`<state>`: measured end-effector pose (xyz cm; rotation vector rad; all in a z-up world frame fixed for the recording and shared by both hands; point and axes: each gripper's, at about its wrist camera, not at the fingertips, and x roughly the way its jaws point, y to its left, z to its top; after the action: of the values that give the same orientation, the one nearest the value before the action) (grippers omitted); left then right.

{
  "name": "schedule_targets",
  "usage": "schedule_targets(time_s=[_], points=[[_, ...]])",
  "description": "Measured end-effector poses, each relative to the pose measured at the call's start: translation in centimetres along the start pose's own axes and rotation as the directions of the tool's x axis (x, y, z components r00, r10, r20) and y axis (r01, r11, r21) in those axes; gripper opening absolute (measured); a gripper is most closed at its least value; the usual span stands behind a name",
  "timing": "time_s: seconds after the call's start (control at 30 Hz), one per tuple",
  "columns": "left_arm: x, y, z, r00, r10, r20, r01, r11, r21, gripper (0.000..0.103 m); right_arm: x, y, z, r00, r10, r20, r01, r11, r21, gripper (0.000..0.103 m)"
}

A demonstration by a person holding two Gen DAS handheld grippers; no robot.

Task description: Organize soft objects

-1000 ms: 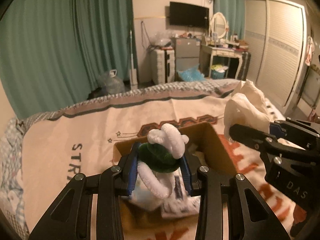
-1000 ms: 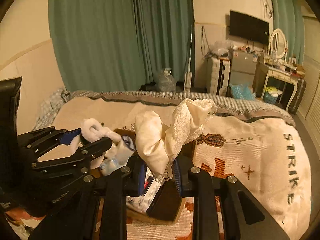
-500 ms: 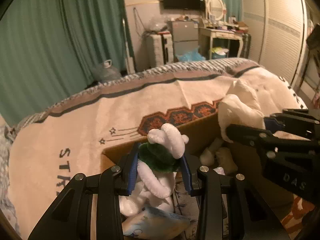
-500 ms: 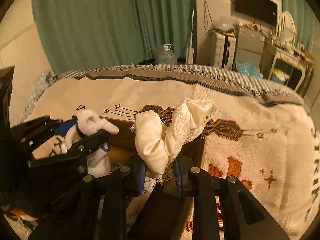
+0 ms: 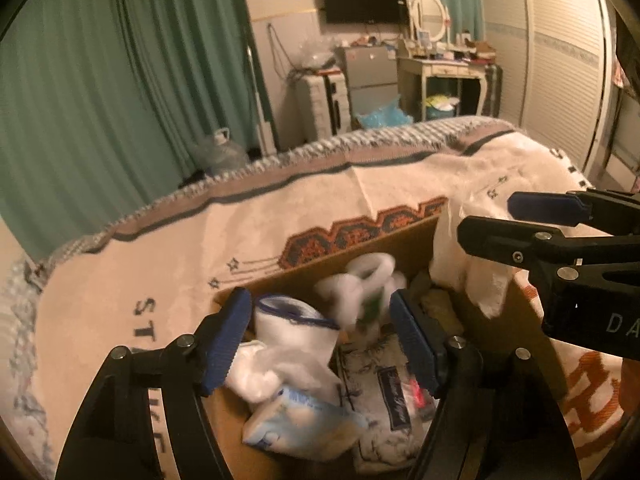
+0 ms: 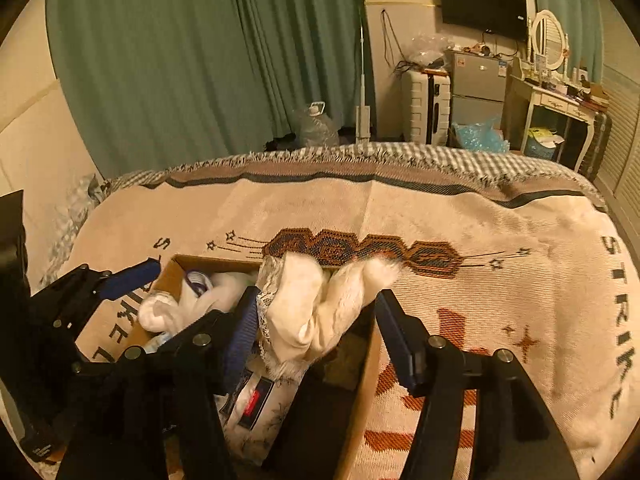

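Both hand-held grippers are spread wide over the cardboard box (image 5: 496, 336) on the bed. The left hand-held gripper (image 5: 320, 320) grips nothing; a blurry white toy (image 5: 360, 280) sits in the box. The right hand-held gripper (image 6: 316, 320) has cream lace cloth (image 6: 308, 312) loose between its fingers.

I note green curtains (image 6: 208, 60) across the far wall. A black TV (image 6: 482, 6) hangs on the wall beside them. Below it stand a white suitcase (image 6: 424, 108) and a grey fridge (image 6: 478, 88), just beside each other. A white dresser (image 6: 548, 108) with an oval mirror (image 6: 547, 39) stands further right. A water jug (image 6: 316, 124) sits on the floor by the curtains. A patterned blanket (image 6: 500, 232) covers the bed.
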<state>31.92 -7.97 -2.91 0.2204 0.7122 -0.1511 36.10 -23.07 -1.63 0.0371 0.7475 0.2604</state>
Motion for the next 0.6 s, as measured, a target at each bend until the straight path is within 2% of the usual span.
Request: schedule_targets(time_s=[0.13, 0.23, 0.4, 0.5, 0.53, 0.57, 0.6], points=[[-3.9, 0.6, 0.7, 0.999, 0.034, 0.03, -0.034, 0.999, -0.015, 0.073, -3.0, 0.7, 0.5, 0.999, -0.03, 0.029, 0.03, 1.0, -0.001, 0.074], [-7.2, 1.2, 1.0, 0.995, 0.066, 0.068, -0.064, 0.998, -0.023, 0.073, -5.4, 1.4, 1.2, 0.999, -0.034, 0.042, 0.034, 0.999, -0.004, 0.076], [-14.8, 2.4, 1.3, 0.978, 0.114, 0.176, -0.107, 0.993, -0.046, 0.073, -13.2, 3.9, 1.9, 0.99, -0.035, 0.138, 0.039, 0.999, -0.022, 0.076], [-20.3, 2.8, 1.2, 0.955, 0.133, 0.266, -0.117, 0.99, -0.074, 0.076, -19.0, 5.6, 1.9, 0.974, -0.037, 0.221, 0.048, 0.998, -0.043, 0.076], [-22.6, 3.0, 0.9, 0.94, 0.141, 0.311, -0.119, 0.989, -0.09, 0.086, -20.7, 6.1, 1.8, 0.969, -0.035, 0.246, 0.048, 0.998, -0.049, 0.078], [-24.4, 3.0, 0.6, 0.925, 0.15, 0.35, -0.121, 0.987, -0.103, 0.091, -22.7, 6.6, 1.6, 0.96, -0.031, 0.277, 0.048, 0.997, -0.055, 0.079], [-26.1, 3.0, 0.2, 0.907, 0.157, 0.39, -0.122, 0.986, -0.114, 0.091, -24.9, 7.1, 1.2, 0.95, -0.028, 0.312, 0.049, 0.997, -0.06, 0.08]])
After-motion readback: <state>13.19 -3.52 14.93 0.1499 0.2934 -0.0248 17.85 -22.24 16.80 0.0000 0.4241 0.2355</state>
